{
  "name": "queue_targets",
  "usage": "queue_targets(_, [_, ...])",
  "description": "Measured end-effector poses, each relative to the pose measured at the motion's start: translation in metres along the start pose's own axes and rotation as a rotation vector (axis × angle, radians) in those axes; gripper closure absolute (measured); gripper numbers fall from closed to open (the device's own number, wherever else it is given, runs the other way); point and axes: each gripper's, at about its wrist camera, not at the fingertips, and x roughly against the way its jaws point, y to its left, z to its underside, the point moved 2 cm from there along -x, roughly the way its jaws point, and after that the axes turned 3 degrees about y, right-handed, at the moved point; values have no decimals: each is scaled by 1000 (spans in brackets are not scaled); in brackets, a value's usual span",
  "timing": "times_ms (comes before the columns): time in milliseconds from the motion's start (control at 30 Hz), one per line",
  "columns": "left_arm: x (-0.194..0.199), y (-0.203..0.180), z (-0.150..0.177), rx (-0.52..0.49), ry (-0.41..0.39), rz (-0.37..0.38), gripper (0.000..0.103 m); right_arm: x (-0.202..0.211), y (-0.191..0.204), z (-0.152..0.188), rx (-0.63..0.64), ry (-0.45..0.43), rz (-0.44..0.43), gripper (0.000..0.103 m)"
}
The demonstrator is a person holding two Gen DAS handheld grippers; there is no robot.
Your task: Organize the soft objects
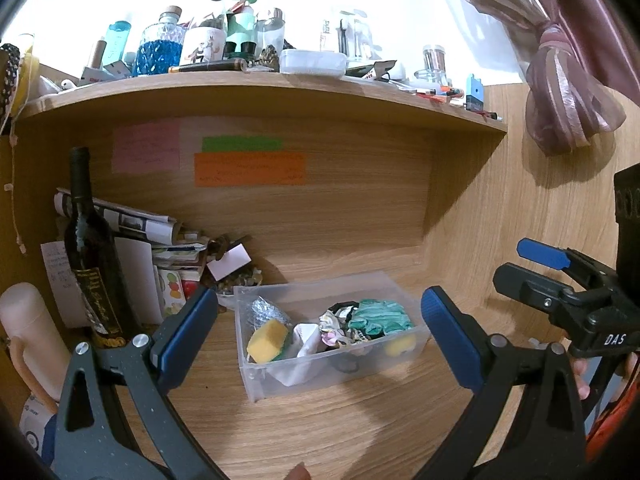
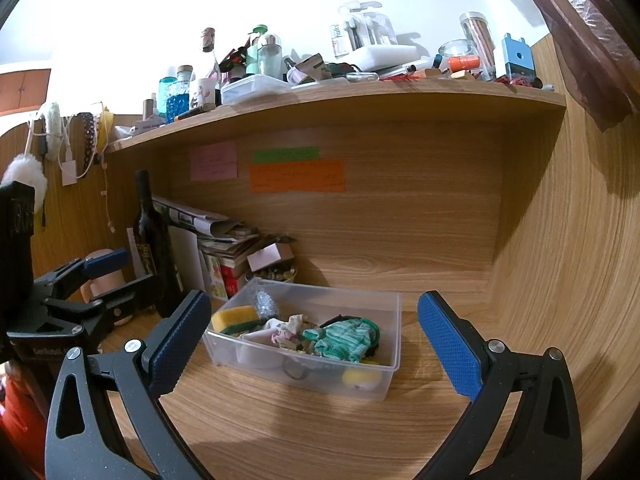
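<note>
A clear plastic box (image 1: 256,376) (image 2: 394,332) stands on the wooden desk. It holds a yellow sponge (image 1: 267,338) (image 2: 234,317), a green striped cloth (image 1: 378,316) (image 2: 344,338), white and patterned cloths (image 1: 310,336) (image 2: 280,334), a silver scourer (image 1: 264,308) (image 2: 266,302) and a yellow round item (image 1: 400,344) (image 2: 360,378). My left gripper (image 1: 320,332) is open and empty, in front of the box. My right gripper (image 2: 314,340) is open and empty, also in front of it. Each gripper shows in the other's view, the right (image 1: 532,268) and the left (image 2: 100,280).
A dark wine bottle (image 1: 90,248) (image 2: 152,244) and stacked papers (image 1: 160,240) (image 2: 216,232) stand at the back left. A pale cylinder (image 1: 28,340) is at far left. A cluttered shelf (image 1: 260,84) (image 2: 340,92) hangs overhead. Sticky notes (image 1: 248,168) are on the back panel.
</note>
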Motion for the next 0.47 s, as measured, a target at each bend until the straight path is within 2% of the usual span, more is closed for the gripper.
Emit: queue_targets(467, [1,6,1,7,1,3,0,-7,3,0,-5,13,-8,0])
